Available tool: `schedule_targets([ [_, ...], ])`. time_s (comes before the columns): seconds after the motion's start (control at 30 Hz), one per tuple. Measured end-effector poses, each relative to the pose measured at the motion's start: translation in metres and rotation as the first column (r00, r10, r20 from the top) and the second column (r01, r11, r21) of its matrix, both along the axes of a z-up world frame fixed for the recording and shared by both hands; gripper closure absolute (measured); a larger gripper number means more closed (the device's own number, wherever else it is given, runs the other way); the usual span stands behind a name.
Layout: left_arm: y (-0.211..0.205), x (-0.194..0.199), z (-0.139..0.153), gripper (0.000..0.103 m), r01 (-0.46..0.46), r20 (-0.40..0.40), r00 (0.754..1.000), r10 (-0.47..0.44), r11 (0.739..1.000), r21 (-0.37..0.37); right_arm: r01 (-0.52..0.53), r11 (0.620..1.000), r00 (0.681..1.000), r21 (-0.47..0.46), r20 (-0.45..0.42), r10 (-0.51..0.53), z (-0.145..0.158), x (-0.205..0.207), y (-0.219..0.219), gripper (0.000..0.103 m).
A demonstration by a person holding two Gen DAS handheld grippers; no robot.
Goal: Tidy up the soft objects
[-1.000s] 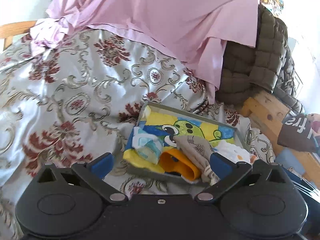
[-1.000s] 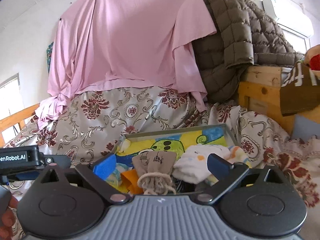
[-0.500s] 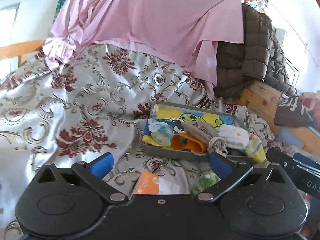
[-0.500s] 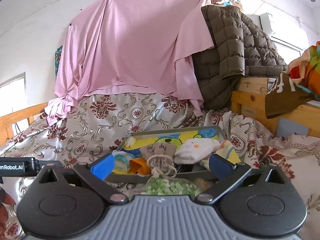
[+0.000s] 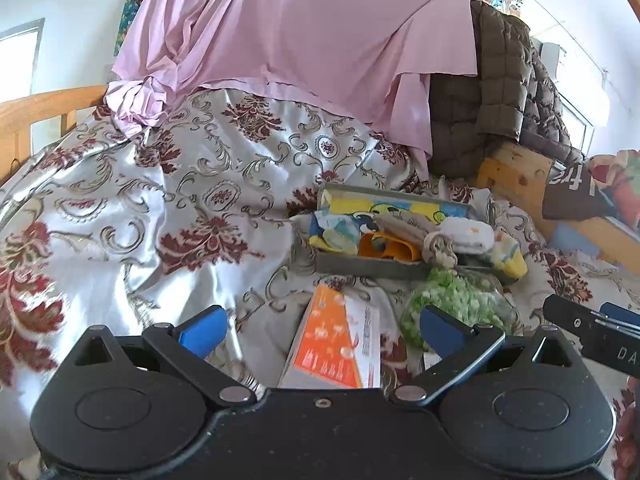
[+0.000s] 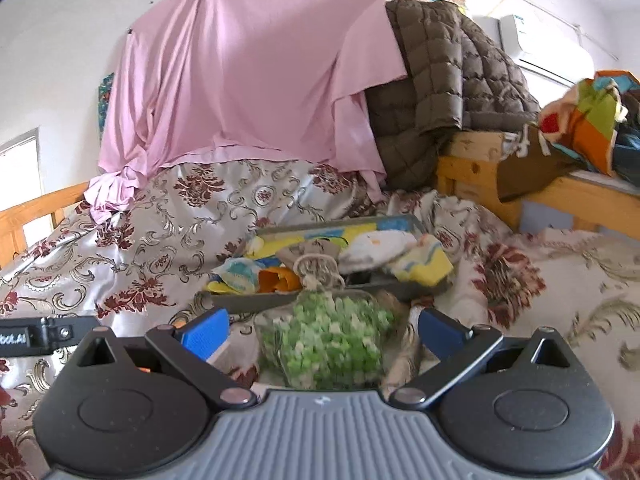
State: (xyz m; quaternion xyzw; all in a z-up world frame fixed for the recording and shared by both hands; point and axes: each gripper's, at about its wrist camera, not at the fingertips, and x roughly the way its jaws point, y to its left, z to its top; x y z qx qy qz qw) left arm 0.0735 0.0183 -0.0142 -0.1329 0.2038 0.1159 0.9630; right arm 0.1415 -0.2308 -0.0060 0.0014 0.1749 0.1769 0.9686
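A grey tray (image 5: 372,270) (image 6: 280,300) lies on the floral bedspread, holding a cartoon cloth, a blue-white pack, an orange item (image 5: 386,248), a tan drawstring pouch (image 5: 438,246) (image 6: 318,270), a white sock (image 5: 466,234) (image 6: 376,250) and a yellow cloth (image 6: 424,262). In front of the tray lie an orange-white packet (image 5: 336,344) and a clear bag of green bits (image 5: 452,306) (image 6: 328,344). My left gripper (image 5: 320,330) is open above the packet. My right gripper (image 6: 324,330) is open with the green bag between its fingers, not gripped.
A pink sheet (image 5: 300,40) hangs behind the bed. A brown quilted jacket (image 6: 448,92) drapes over a wooden frame (image 6: 472,172) at right, with colourful cloth (image 6: 588,120) on it. A wooden bed rail (image 5: 36,108) is at left.
Both grippers have pulled back from the tray, which now looks smaller and farther. The orange packet and green bag have come into view in front of it.
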Motion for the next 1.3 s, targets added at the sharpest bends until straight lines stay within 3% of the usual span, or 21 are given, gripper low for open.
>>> schedule_targets([
  [0.27, -0.001, -0.025, -0.006, 0.001, 0.022, -0.014, 1.0, -0.022, 1.0, 0.017, 0.031, 0.999, 0.999, -0.024, -0.038, -0.031, -0.004, -0.031, 0.0, 0.0],
  [0.6, -0.016, -0.043, -0.016, 0.001, 0.068, -0.046, 0.997, -0.065, 0.995, 0.068, -0.005, 0.997, 0.998, -0.081, -0.06, 0.0, -0.01, -0.06, 0.006, 0.0],
  [1.3, -0.018, -0.053, -0.023, 0.001, -0.013, -0.052, 0.998, 0.018, 0.995, 0.101, -0.015, 0.996, 0.993, -0.083, -0.118, 0.006, -0.02, -0.06, 0.003, 0.0],
])
